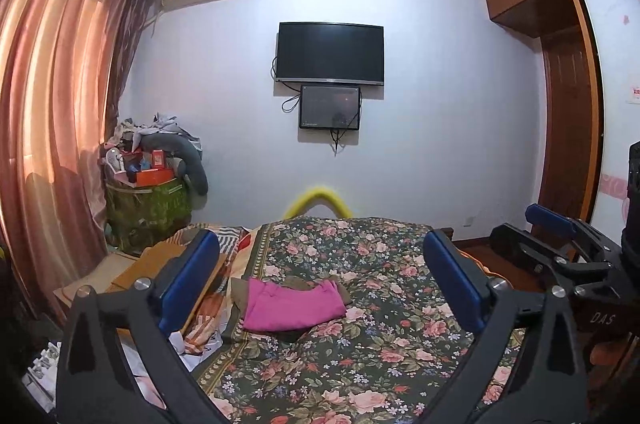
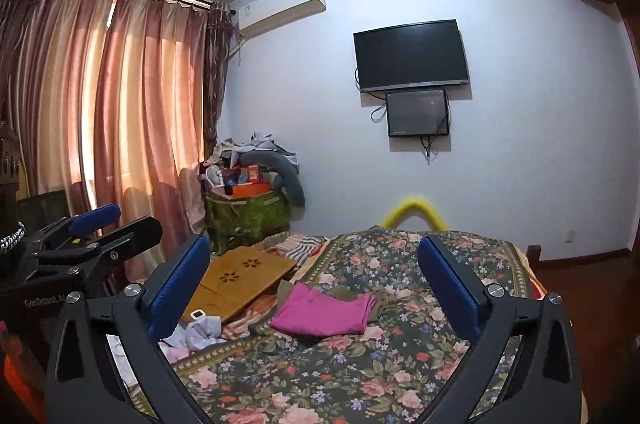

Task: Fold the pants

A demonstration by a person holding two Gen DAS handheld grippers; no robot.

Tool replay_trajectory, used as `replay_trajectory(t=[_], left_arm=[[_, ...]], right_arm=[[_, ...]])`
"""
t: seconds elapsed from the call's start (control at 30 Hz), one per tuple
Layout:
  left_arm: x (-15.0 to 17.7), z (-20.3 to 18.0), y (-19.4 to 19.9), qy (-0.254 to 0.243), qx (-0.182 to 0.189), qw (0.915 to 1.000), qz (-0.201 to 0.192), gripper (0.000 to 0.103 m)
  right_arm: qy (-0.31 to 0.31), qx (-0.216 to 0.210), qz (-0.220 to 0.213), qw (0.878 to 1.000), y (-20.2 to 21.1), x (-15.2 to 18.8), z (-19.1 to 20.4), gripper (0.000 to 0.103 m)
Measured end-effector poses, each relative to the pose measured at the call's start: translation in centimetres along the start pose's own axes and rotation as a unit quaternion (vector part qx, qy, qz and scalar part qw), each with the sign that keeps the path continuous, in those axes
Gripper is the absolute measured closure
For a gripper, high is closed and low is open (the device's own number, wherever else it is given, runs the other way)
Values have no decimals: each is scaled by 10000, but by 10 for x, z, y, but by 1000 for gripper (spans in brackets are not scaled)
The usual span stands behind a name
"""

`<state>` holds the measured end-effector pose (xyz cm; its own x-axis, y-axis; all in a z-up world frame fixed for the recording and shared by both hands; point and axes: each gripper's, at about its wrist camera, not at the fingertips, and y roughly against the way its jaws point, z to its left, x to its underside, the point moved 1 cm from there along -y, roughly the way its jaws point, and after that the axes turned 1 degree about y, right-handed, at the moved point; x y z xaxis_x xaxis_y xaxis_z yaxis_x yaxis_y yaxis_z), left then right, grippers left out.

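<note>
Folded magenta pants (image 1: 292, 306) lie as a small flat packet on the dark floral bedspread (image 1: 380, 352), over a brownish cloth. In the right wrist view the same pants (image 2: 326, 314) lie a little left of centre. My left gripper (image 1: 320, 284) stands open, its blue pads wide apart on either side of the pants and short of them, touching nothing. My right gripper (image 2: 316, 288) is open too, with nothing between its fingers, held back from the pants. The right gripper (image 1: 560, 236) shows at the far right of the left wrist view, the left gripper (image 2: 92, 228) at the far left of the right wrist view.
A wooden lap desk (image 2: 240, 276) and loose clothes (image 2: 200, 334) lie on the bed's left side. A green bin piled with boxes and clothes (image 1: 148, 200) stands by the curtains (image 1: 52, 104). A television (image 1: 330, 52) hangs on the far wall, a wardrobe (image 1: 568, 104) at right.
</note>
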<state>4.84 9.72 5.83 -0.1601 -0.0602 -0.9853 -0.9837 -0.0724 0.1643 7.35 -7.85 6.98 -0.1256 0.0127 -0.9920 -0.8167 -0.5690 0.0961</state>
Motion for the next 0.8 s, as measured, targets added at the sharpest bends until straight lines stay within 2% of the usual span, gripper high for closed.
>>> replay_trajectory(t=[0.8], left_arm=[[7,-1,-17,93,37,9998,179,0]], right_arm=[[-61,30,163,9998,0,4,-4,0]])
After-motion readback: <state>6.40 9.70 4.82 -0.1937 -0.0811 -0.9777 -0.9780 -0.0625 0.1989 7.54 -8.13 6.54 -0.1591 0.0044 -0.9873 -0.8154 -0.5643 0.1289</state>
